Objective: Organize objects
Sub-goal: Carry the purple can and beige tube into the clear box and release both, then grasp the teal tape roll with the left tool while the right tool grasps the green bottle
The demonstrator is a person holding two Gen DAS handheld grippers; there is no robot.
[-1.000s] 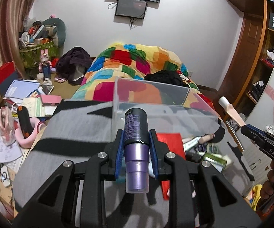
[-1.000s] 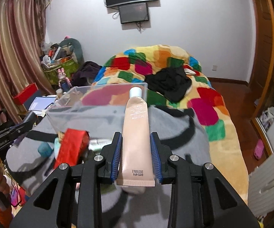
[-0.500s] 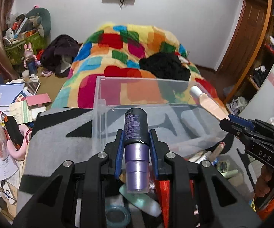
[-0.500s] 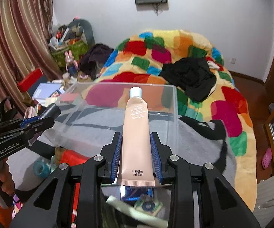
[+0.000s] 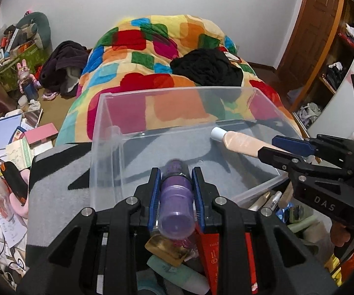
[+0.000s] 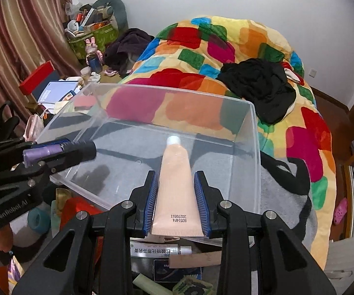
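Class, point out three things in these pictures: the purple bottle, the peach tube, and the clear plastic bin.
purple bottle (image 5: 175,204): left wrist view, on its purple body.
peach tube (image 6: 175,184): right wrist view, on the middle of its body.
clear plastic bin (image 6: 256,162): right wrist view, on its right wall.

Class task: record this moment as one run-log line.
left claw: shut on purple bottle | right claw: shut on peach tube | clear bin: empty
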